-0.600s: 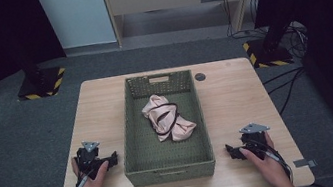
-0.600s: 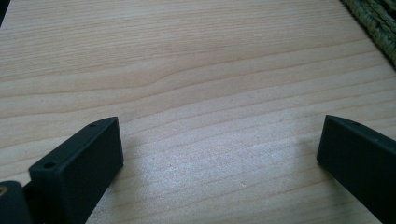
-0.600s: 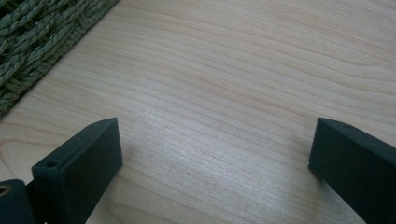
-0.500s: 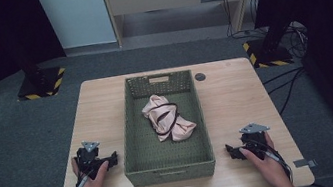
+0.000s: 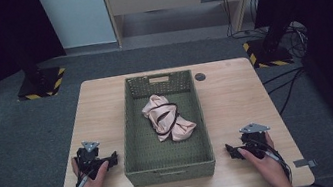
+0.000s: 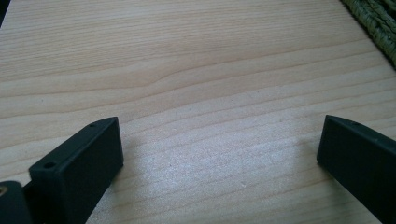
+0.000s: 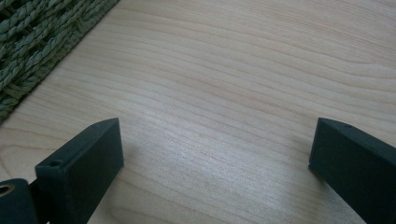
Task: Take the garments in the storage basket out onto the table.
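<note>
While both pairs of fingers stand spread wide with nothing between them, each gripper lies low over bare wood. In the left gripper view the two black fingers (image 6: 77, 170) rise from the bottom edge with a broad stretch of pale desk (image 6: 201, 93) grain between them, and a corner of woven green basket (image 6: 373, 21) shows at the upper right. In the right gripper view the fingers (image 7: 81, 170) are parted just as far, again over bare wood, with the basket's braided wall at the upper left.

From the high view, the left gripper (image 5: 108, 162) sits at the near left of the desk, just beside the basket's left wall and pointing toward it, held by the person's left hand (image 5: 89, 176). The right gripper (image 5: 232, 151) mirrors it at the near right, just beside the basket's right wall, in the right hand (image 5: 260, 152). Each carries a grey three-cornered plate on top, and a cable trails back along each forearm.

The green basket (image 5: 132, 129) stands in the middle of the desk between the two grippers. Inside it, around the centre, lies a crumpled pink cloth (image 5: 166, 119) with a dark cord looped across it, apart from both grippers. A small dark round disc (image 5: 200, 76) rests on the desk just past the basket's far right corner.
</note>
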The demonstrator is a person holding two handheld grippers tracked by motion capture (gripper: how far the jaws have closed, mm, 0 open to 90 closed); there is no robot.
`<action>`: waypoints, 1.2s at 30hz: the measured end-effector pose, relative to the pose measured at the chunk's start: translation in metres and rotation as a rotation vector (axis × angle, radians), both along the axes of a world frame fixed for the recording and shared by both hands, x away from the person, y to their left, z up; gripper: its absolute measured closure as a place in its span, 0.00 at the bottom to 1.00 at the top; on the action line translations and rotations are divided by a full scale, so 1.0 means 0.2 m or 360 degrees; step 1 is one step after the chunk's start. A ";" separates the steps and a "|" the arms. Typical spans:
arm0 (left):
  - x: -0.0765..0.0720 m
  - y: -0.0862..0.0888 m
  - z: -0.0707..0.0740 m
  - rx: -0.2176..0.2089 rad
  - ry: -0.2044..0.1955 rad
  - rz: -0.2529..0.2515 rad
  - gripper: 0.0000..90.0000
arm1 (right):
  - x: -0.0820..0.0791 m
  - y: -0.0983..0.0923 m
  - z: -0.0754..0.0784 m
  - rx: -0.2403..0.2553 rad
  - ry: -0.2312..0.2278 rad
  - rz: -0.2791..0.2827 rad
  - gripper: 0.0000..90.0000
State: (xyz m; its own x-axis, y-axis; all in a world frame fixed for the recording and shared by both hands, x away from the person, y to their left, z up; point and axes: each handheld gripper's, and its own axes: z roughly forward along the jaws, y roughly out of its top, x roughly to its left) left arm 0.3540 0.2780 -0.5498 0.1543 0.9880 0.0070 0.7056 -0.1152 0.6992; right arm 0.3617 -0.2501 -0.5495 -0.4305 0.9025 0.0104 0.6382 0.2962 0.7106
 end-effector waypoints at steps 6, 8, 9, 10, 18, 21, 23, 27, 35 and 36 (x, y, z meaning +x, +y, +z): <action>0.00 0.00 0.00 0.0000 0.0000 0.0000 0.00 | 0.02 0.00 0.00 0.0001 0.0000 0.0006 0.05; 0.00 0.00 0.00 0.0000 0.0000 0.0000 0.00 | 0.02 0.00 0.00 -0.0002 -0.0002 0.0005 0.05; 0.00 0.00 0.00 0.0000 0.0000 0.0000 0.00 | 0.03 0.00 0.01 -0.0001 -0.0003 0.0006 0.05; 0.00 0.00 0.00 0.0000 0.0000 0.0000 0.00 | 0.03 0.00 0.01 -0.0002 -0.0002 0.0010 0.05; 0.00 0.00 0.00 0.0000 0.0000 0.0000 0.00 | 0.01 -0.01 0.03 -0.0007 -0.0012 0.0035 0.04; 0.00 0.00 0.00 0.0000 0.0000 0.0000 0.00 | 0.00 -0.01 0.05 -0.0009 -0.0018 0.0051 0.04; 0.00 0.00 0.00 0.0000 0.0000 0.0000 0.00 | -0.01 -0.02 0.06 -0.0008 -0.0020 0.0053 0.04; 0.00 0.00 0.00 0.0000 0.0000 0.0000 0.00 | -0.03 -0.04 0.09 -0.0012 -0.0028 0.0065 0.04; 0.00 0.00 0.00 0.0000 0.0001 -0.0001 0.00 | -0.06 -0.04 0.20 -0.0003 -0.0048 0.0081 0.05; 0.00 0.00 0.00 0.0000 0.0000 0.0000 0.00 | -0.06 -0.04 0.22 -0.0002 -0.0055 0.0088 0.05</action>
State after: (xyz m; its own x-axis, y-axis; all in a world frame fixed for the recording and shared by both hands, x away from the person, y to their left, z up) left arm 0.3540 0.2780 -0.5498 0.1544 0.9880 0.0069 0.7057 -0.1152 0.6991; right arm 0.3495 -0.2577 -0.5056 -0.4797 0.8774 -0.0062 0.5960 0.3311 0.7315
